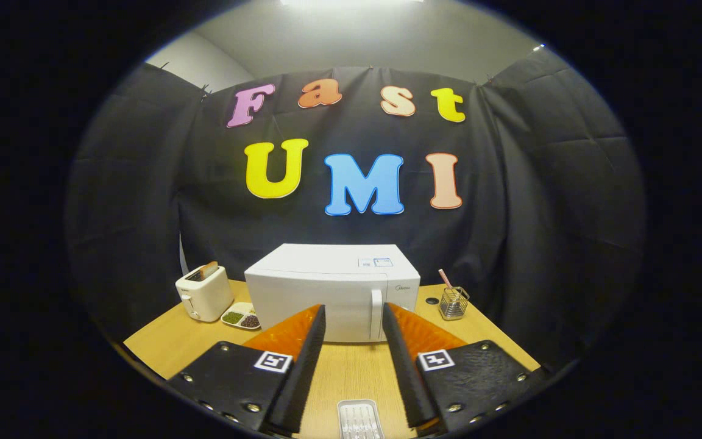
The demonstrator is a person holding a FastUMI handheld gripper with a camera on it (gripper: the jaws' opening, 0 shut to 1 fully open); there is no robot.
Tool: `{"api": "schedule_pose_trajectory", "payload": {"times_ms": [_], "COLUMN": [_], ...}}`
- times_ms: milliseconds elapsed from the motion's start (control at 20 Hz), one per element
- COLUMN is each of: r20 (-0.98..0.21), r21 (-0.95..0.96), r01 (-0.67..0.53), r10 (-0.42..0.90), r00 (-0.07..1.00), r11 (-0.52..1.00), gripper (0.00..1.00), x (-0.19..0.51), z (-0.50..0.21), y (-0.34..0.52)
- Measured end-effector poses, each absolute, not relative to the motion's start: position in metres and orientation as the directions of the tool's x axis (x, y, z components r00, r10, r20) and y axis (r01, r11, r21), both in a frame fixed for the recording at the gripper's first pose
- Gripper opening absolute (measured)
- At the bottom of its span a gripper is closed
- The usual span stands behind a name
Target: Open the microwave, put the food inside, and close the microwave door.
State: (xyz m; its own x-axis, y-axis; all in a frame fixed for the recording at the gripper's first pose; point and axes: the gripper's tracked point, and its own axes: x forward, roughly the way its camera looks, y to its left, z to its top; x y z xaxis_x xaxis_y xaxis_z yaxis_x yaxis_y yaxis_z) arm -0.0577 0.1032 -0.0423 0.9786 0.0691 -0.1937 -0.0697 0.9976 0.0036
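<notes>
A white microwave (333,286) stands on the wooden table (162,344), its door closed and a vertical handle (376,314) near the door's right side. My gripper (354,314) is open, held above the table in front of the microwave, nothing between its fingers. The fingertips frame the lower part of the door, with a gap of table between them and the microwave. A small divided plate (241,317) with green and dark food lies left of the microwave.
A white toaster (205,292) with a slice of bread stands left of the plate. A wire holder (453,303) with a straw sits to the right of the microwave. A small clear tray (360,419) lies on the table below the fingers.
</notes>
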Motion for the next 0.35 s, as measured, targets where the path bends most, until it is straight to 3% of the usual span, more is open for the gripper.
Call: {"api": "schedule_pose_trajectory", "payload": {"times_ms": [100, 150, 350], "r20": [-0.174, -0.162, -0.137], "r21": [0.007, 0.003, 0.026], "r01": [-0.067, -0.058, -0.029], "r10": [0.068, 0.058, 0.032], "r00": [0.982, 0.985, 0.990], "r11": [0.998, 0.998, 0.999], "gripper": [0.87, 0.94, 0.98], "x": [-0.064, -0.066, -0.069], "z": [-0.041, -0.039, -0.033], "y": [0.100, 0.096, 0.083]}}
